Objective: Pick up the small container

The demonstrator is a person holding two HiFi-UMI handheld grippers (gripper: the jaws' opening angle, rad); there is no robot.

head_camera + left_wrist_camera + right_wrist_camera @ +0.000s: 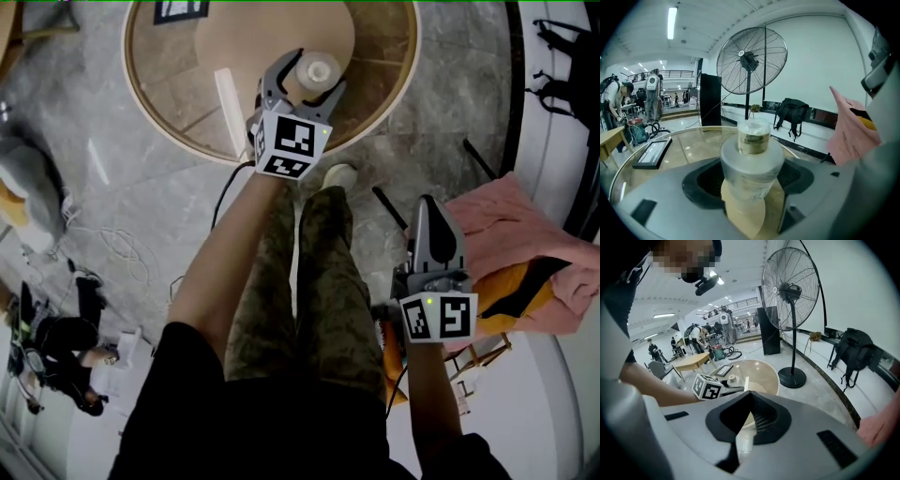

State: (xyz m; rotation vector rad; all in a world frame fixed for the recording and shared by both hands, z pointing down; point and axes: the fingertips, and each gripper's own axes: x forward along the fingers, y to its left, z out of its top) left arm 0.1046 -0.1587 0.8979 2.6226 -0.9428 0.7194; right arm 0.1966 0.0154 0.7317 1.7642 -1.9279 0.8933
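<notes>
Grey stone floor is shining under everything in a big bright hall. At the far left, thin white cables are lying loose on it.

Next, a round table with a glass top and a wooden rim is standing in front of the person. A flat black-framed board is lying on its left side, and a white strip is lying near the middle. A tan round mat is lying on the glass.

The left gripper is reaching over that mat. Its two jaws are pressing on both sides of a small clear plastic container with a pale lid. The container is standing upright between them, over the mat. I cannot tell if its bottom is touching the mat.

Behind the table, a tall black standing fan is standing near a white wall, and a black backpack is leaning on a low ledge.

The person's camouflage trousers are showing in the middle of the head view.

To the right, the right gripper is hanging low over the floor, well apart from the table. Its jaws are pressed together and are gripping nothing. Just beside it, a pink cloth is lying on a seat.
</notes>
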